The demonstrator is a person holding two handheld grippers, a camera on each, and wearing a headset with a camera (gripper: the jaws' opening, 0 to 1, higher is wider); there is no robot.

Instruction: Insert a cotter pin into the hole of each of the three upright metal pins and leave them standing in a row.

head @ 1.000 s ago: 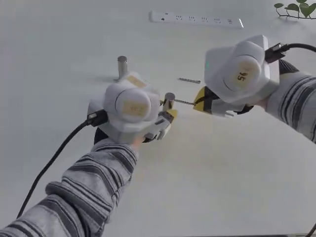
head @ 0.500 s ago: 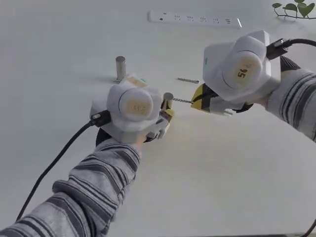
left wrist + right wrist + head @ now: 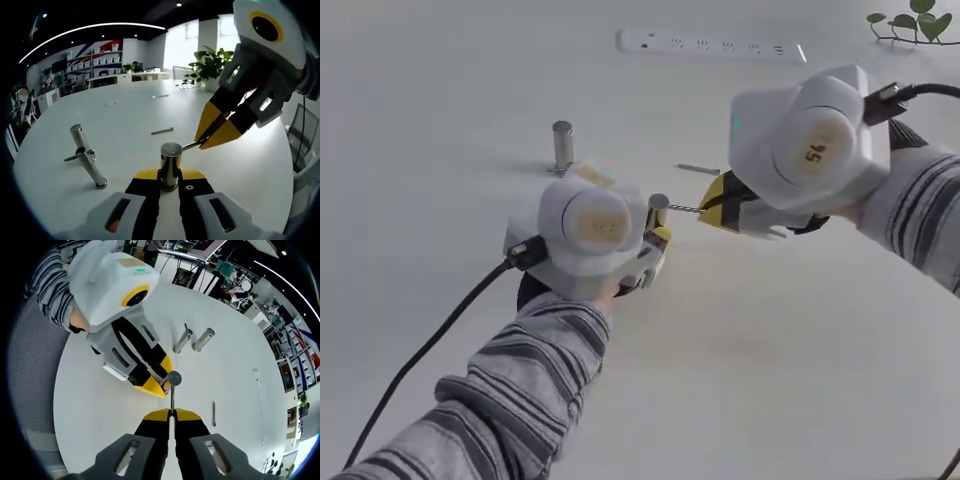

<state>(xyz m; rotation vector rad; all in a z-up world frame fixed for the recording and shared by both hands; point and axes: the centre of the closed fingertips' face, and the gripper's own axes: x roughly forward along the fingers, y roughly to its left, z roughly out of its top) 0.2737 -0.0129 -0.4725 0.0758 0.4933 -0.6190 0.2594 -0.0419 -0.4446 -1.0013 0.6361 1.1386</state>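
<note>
My left gripper (image 3: 658,232) is shut on an upright metal pin (image 3: 658,206), gripping its lower part (image 3: 170,162). From the right, my right gripper (image 3: 706,212) is shut on a thin cotter pin (image 3: 682,208) and holds it level. The cotter pin's tip (image 3: 189,146) touches the held pin's side just below its top; whether it is in the hole I cannot tell. Two more metal pins stand at the left, a plain one (image 3: 77,135) and one (image 3: 91,164) with a cotter pin through it. A spare cotter pin (image 3: 698,169) lies on the table.
A white power strip (image 3: 710,45) lies along the table's far side and a plant (image 3: 910,18) sits at the far right corner. A black cable (image 3: 430,340) trails from my left gripper toward the near edge. The white table (image 3: 770,360) stretches wide in front.
The right gripper has edged left, bringing the cotter pin's tip closer to the held pin. The left gripper keeps its hold on the pin.
</note>
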